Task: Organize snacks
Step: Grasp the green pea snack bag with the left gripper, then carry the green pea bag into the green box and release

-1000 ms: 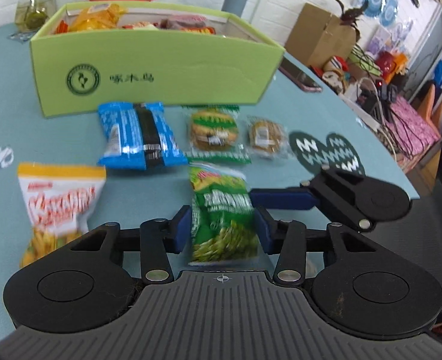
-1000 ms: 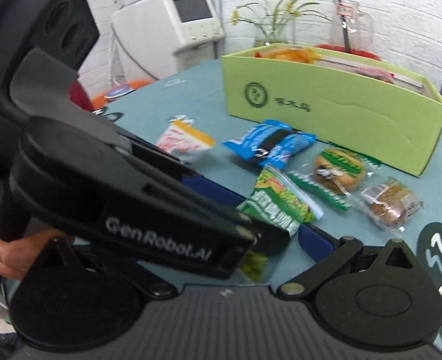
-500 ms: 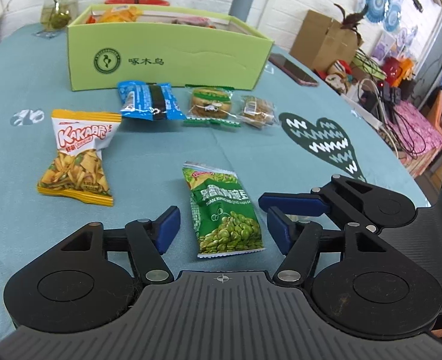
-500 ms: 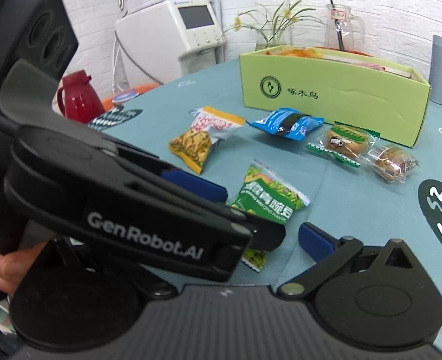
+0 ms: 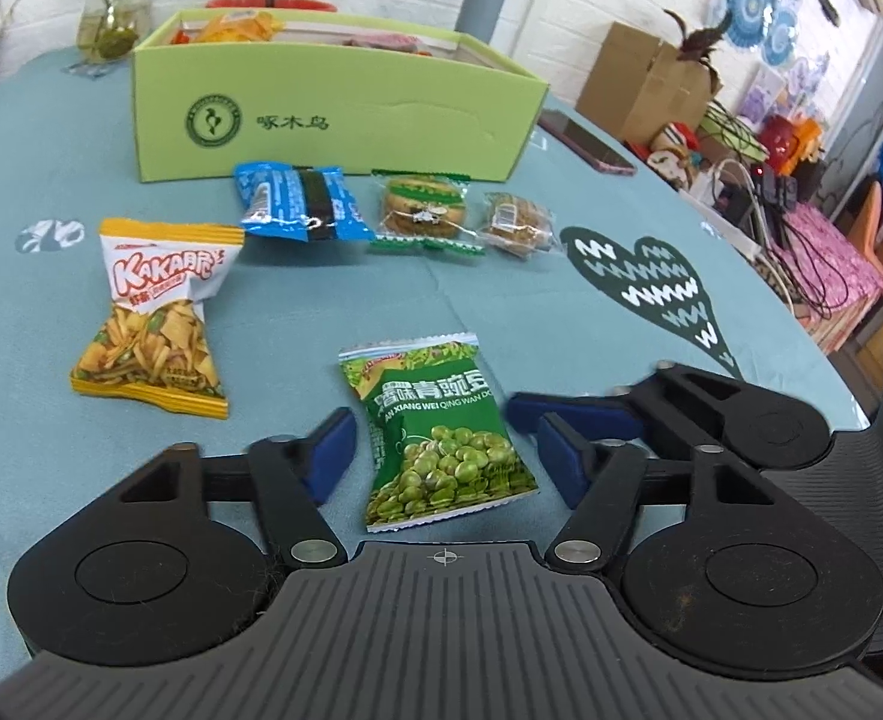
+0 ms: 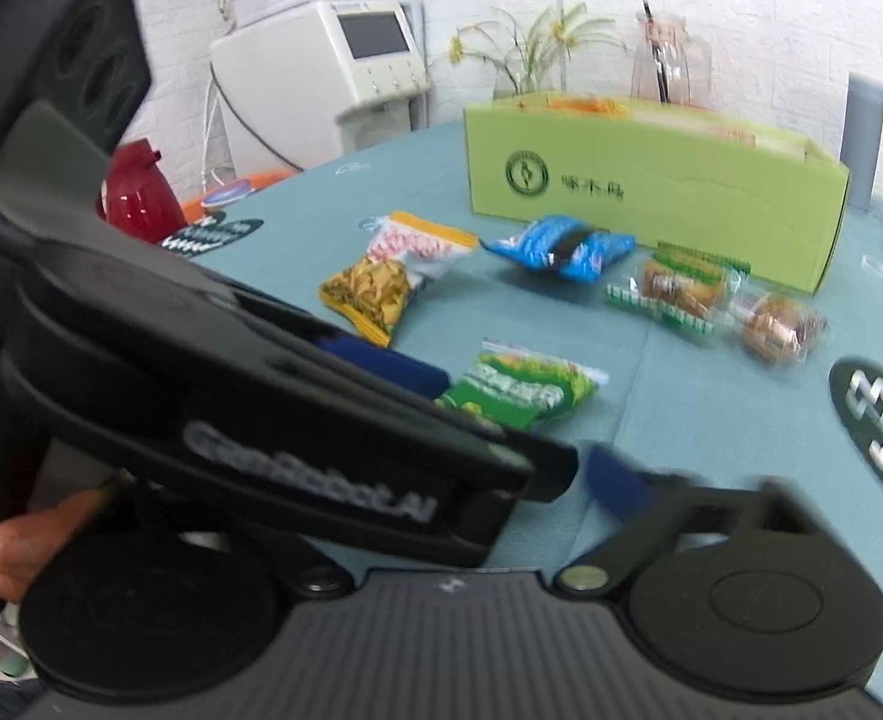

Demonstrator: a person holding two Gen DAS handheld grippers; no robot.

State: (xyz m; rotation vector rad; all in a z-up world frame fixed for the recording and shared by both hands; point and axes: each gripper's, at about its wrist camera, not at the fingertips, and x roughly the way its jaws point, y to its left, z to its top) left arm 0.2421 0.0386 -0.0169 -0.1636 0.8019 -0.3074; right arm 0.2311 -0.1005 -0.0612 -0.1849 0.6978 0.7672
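The green pea packet (image 5: pixel 441 429) lies flat on the teal tabletop (image 5: pixel 333 306), directly between the blue pads of the left gripper (image 5: pixel 444 459). Its jaws are closing, yet each pad stands clear of the packet's edges, so nothing is clamped. The right gripper (image 5: pixel 567 414) sits just to the packet's right; its jaws are also closing, with nothing visible between them, and the left gripper's body hides one side of them in the right wrist view. Farther off lie an orange chip bag (image 5: pixel 159 312), a blue wrapper (image 5: pixel 297 201), a green-edged biscuit (image 5: pixel 423 213) and a clear-wrapped cake (image 5: pixel 516 225), all in front of the green box (image 5: pixel 333 114) that already holds snacks.
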